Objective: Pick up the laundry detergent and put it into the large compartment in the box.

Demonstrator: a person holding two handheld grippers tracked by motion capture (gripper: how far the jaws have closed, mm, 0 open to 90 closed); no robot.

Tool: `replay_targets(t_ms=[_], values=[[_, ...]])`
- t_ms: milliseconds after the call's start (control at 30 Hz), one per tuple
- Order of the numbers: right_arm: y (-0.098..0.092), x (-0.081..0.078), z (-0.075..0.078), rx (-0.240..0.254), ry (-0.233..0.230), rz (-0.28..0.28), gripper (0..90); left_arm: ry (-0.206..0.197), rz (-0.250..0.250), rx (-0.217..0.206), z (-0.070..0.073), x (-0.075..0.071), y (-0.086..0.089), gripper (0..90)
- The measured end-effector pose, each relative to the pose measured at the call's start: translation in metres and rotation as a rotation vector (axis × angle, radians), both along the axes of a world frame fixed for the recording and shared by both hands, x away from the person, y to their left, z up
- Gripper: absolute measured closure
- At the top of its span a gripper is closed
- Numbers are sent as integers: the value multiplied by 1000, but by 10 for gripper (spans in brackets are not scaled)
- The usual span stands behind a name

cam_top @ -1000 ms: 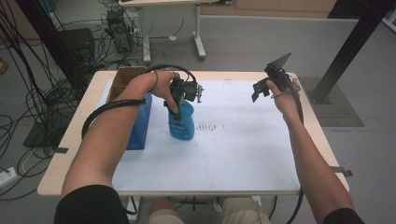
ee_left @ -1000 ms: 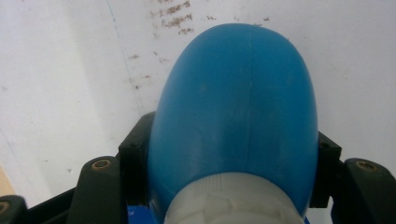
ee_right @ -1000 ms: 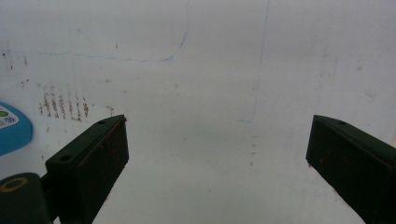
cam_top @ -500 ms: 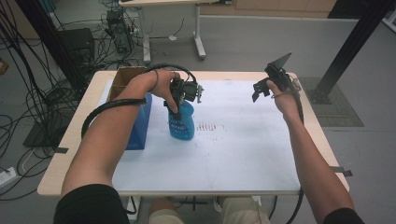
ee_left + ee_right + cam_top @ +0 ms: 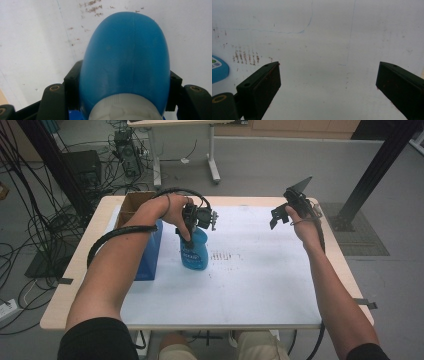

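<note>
A lab or workshop is showing here: cables are sprawling over grey floor beyond the left gripper, beside equipment.

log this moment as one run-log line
left gripper: shut on blue bottle, upright on white mat | right gripper: open, empty, raised above mat | blue box: left of bottle

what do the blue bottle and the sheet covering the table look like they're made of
Blue bottle: likely moulded plastic, smooth with a soft sheen and a faint seam line down its middle; its neck looks like white plastic. The left gripper clamps it near the top.
White sheet: looks like matte paper or thin board, flat, with pen lines and brown smudges. Which one is unclear.
</note>
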State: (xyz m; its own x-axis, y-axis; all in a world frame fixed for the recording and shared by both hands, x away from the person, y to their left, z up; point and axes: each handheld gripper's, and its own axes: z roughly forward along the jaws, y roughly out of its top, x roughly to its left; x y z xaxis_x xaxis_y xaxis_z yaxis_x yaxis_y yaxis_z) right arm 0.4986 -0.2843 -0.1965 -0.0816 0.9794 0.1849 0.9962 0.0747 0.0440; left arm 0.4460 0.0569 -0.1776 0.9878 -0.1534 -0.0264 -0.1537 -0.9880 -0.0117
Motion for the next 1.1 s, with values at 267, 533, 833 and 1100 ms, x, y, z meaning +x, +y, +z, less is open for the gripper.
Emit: replay_targets(t_ms=[267,533,833,1100], values=[[-1,-1,1,3,-2,0,57,1,3,14,0,0,-3,373],[-1,-2,2,0,-4,-4,57,1,4,16,0,0,-4,373],[-1,-1,1,0,-4,-1,57,7,13,18,0,2,-4,373],[0,-1,1,-5,-3,0,57,5,12,22,0,1,-5,373]])
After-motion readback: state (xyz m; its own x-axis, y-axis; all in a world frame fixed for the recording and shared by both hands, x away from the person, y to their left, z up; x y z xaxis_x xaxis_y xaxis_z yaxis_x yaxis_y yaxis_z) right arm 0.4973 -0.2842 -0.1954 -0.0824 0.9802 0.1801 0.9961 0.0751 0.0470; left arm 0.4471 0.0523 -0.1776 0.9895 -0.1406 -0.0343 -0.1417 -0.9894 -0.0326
